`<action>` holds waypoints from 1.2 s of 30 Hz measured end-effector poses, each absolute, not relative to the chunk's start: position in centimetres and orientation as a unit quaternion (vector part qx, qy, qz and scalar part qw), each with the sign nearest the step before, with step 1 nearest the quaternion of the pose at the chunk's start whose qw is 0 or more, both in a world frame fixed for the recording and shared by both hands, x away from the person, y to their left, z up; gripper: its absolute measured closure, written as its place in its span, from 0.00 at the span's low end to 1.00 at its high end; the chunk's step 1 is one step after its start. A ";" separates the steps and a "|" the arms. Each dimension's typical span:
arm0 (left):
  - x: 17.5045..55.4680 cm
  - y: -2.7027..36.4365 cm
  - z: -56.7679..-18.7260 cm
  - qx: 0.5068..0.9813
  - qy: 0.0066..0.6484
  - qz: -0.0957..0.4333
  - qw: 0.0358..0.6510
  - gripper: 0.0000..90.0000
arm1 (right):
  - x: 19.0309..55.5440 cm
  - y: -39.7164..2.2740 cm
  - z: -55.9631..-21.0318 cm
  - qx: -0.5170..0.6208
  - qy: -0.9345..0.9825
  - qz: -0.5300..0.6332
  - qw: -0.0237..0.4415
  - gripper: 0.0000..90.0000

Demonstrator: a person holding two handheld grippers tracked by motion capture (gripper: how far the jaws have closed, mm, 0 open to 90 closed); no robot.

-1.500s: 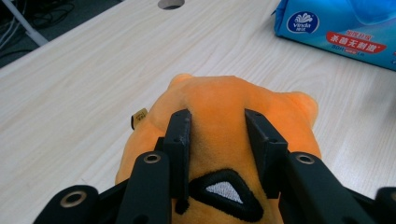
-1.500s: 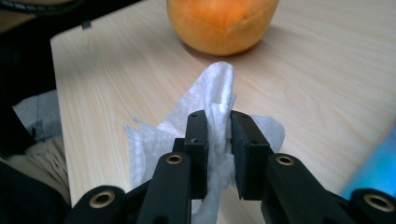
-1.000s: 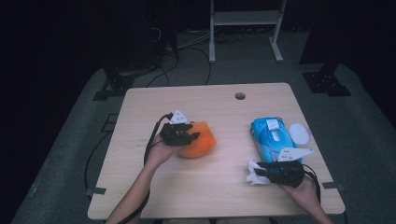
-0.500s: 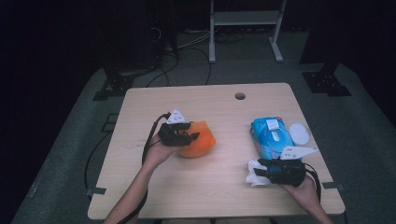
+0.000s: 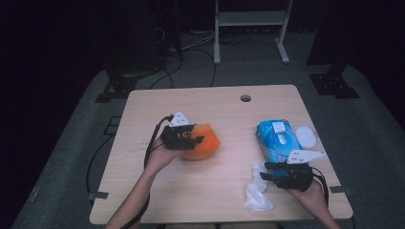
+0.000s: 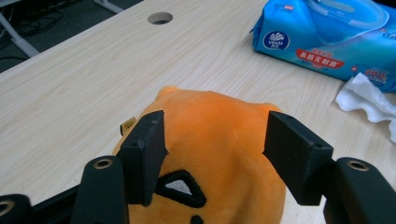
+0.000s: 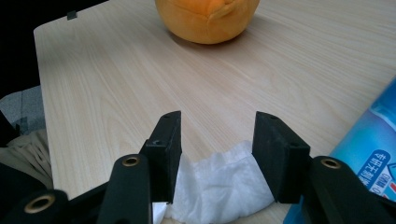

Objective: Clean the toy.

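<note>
While both grippers' jaws have just been opening, the left gripper [image 5: 197, 139] straddles the orange plush toy [image 5: 206, 142] unpressed, and the right gripper [image 5: 261, 175] has freed the white wipe [image 5: 257, 195]; both seem set down.

Left gripper [image 5: 197, 140] over orange plush [image 5: 203, 142]; right gripper [image 5: 261, 172] over white wipe [image 5: 257, 193].

A recording room set up for handling tests.
A lone wooden table [image 5: 210, 109] stands on grey matting [image 5: 372, 124], ringed by black dark, with floor cables [image 5: 191, 45] and a metal stand [image 5: 250, 19].
</note>
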State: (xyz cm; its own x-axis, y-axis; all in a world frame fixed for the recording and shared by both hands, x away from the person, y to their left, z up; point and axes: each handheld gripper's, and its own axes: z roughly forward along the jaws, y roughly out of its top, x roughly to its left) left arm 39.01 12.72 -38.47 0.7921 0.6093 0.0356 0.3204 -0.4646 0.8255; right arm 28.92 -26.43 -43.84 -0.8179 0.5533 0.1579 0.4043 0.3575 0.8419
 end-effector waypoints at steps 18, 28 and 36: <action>36.7 15.1 -37.8 0.832 0.284 0.174 0.443 0.31 | 28.8 -26.3 -43.6 0.293 0.819 0.488 0.081 0.53; 35.4 16.3 -38.0 0.828 0.290 0.175 0.446 0.26 | 28.8 -26.3 -43.6 0.295 0.818 0.487 0.083 0.50; 34.3 16.9 -38.6 0.828 0.295 0.174 0.444 0.23 | 28.8 -26.4 -43.5 0.296 0.817 0.488 0.086 0.48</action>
State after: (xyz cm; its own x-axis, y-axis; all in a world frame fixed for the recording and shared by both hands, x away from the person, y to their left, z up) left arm 34.30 16.94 -38.63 0.7660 0.6423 0.0262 0.3335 -0.4319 0.8380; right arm 28.78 -26.42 -43.55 -0.8099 0.5675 0.1483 0.3995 0.3488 0.8478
